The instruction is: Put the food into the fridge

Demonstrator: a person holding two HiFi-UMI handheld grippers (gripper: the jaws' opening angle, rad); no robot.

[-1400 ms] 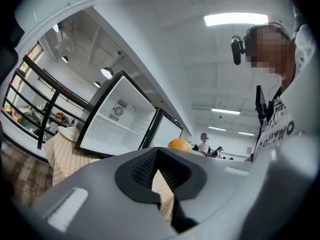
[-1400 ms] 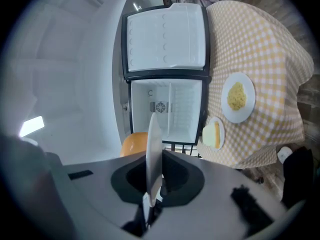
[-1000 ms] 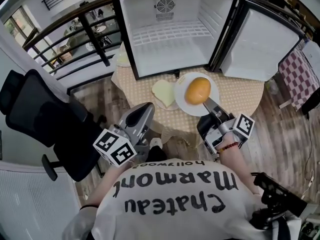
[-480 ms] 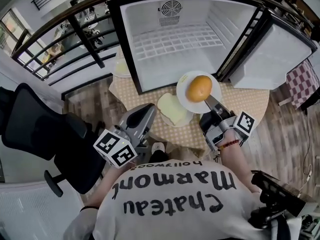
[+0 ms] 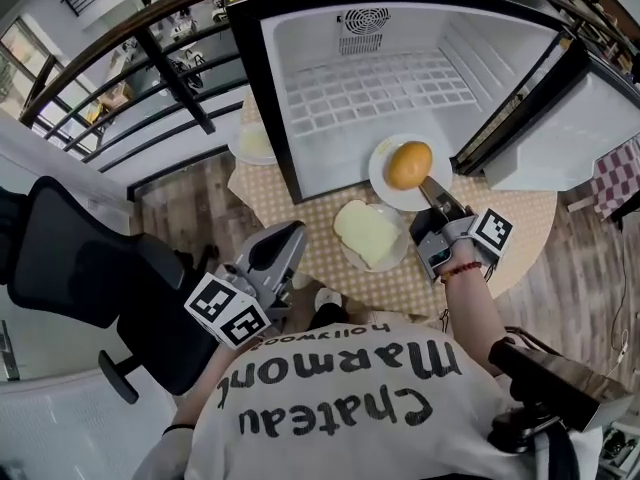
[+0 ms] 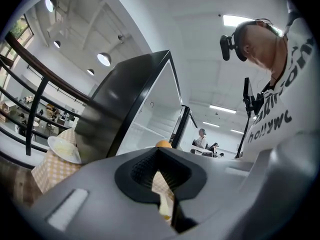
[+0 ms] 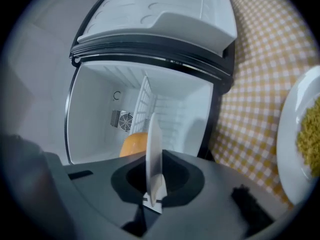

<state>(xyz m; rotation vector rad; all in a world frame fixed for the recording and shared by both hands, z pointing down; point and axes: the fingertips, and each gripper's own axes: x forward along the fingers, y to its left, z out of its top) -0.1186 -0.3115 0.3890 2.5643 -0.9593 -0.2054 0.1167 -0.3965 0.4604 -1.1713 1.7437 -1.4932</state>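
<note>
My right gripper [image 5: 432,194] is shut on the rim of a white plate [image 5: 392,190] that carries a round orange food item [image 5: 410,164]. The plate hangs at the mouth of the open fridge [image 5: 370,78], just above its floor edge. In the right gripper view the plate's edge [image 7: 153,149] stands clamped between the jaws, with the orange item [image 7: 133,144] behind it and the white fridge interior [image 7: 105,104] ahead. My left gripper [image 5: 287,238] is held back near the body, shut and empty; through it [image 6: 163,204] the fridge [image 6: 130,109] shows.
A second plate with pale yellow food [image 5: 368,234] lies on the round checked table [image 5: 490,230]. Another plate [image 5: 250,146] sits left of the fridge. The fridge door [image 5: 560,118] stands open at the right. A black office chair [image 5: 90,278] is at the left, railings behind.
The right gripper has carried the plate with the orange item forward, from over the table to the fridge's opening. The left gripper has stayed back by the body.
</note>
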